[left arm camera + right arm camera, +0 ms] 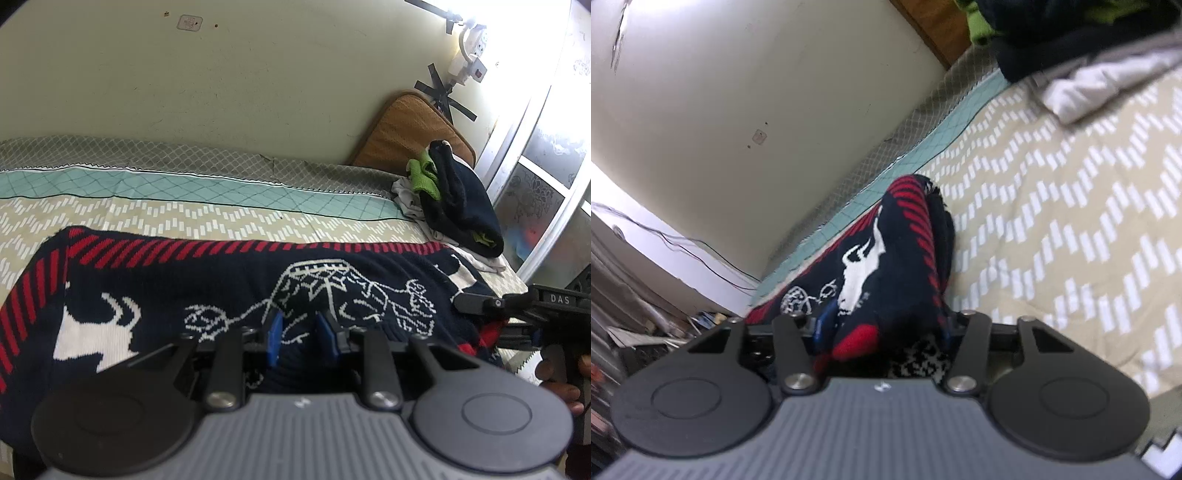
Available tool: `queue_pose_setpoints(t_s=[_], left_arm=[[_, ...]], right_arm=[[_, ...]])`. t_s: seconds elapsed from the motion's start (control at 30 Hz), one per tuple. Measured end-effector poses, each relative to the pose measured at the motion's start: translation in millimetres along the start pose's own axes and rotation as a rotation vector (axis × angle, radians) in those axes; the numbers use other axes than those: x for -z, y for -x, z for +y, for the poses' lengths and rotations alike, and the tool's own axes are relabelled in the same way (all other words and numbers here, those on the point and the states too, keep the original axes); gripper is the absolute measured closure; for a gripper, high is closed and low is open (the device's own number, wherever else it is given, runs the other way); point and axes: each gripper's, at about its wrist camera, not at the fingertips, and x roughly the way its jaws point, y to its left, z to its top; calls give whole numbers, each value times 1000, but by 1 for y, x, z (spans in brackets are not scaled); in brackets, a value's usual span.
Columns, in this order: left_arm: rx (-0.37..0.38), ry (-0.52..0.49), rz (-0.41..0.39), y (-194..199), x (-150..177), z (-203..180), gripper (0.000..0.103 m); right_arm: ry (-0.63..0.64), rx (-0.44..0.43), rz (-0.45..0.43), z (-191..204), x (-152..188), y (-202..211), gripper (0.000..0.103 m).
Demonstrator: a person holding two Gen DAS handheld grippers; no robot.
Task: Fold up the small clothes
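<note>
A navy knit sweater (221, 288) with red striped trim and white animal and line patterns lies spread across the bedspread (184, 218). My left gripper (301, 332) sits on its near edge, blue pads pinching a fold of navy fabric. At the right, one of the right gripper's black fingers (476, 301) reaches onto the sweater's right end above a red hem. In the right wrist view the sweater (886, 258) runs away in a long bunched ridge, and its red and navy end fills the right gripper (886, 326) from pad to pad.
A pile of dark, green and white clothes (454, 199) lies at the bed's far right, also visible in the right wrist view (1071, 44). A brown cushion (410, 125) leans on the wall. A person's hand (561, 376) holds the right tool. Clutter (646, 325) lies beside the bed.
</note>
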Motion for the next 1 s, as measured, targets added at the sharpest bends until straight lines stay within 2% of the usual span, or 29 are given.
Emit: queue_pose_setpoints(t_s=[0.13, 0.27, 0.37, 0.47, 0.53, 0.6, 0.7, 0.73, 0.77, 0.8, 0.93, 1.0], left_arm=[[-1, -1, 0, 0, 0, 0, 80], [-5, -3, 1, 0, 0, -1, 80], [-9, -10, -1, 0, 0, -3, 80], [6, 0, 4, 1, -2, 0, 80], [46, 48, 15, 10, -4, 9, 76], [70, 109, -31, 34, -5, 29, 76], [-13, 197, -131, 80, 1, 67, 69], [-39, 234, -151, 93, 3, 80, 69], [-61, 276, -168, 107, 6, 93, 69], [-75, 306, -183, 117, 9, 103, 69], [-121, 368, -256, 154, 17, 128, 69], [-107, 369, -267, 157, 13, 128, 65]], right_arm=[[-52, -35, -8, 1, -1, 2, 60], [35, -60, -57, 28, -7, 12, 64], [113, -80, -48, 60, -11, 8, 65], [198, -142, 4, 99, -14, -8, 65], [269, -146, 58, 128, -11, -28, 64], [315, -164, 133, 150, -6, -55, 64], [372, -164, 238, 169, 8, -98, 64], [373, -162, 274, 173, 13, -114, 68], [373, -169, 313, 177, 20, -126, 80], [386, -168, 343, 183, 27, -140, 81], [530, -152, 376, 211, 48, -171, 85], [574, -146, 385, 213, 53, -180, 85]])
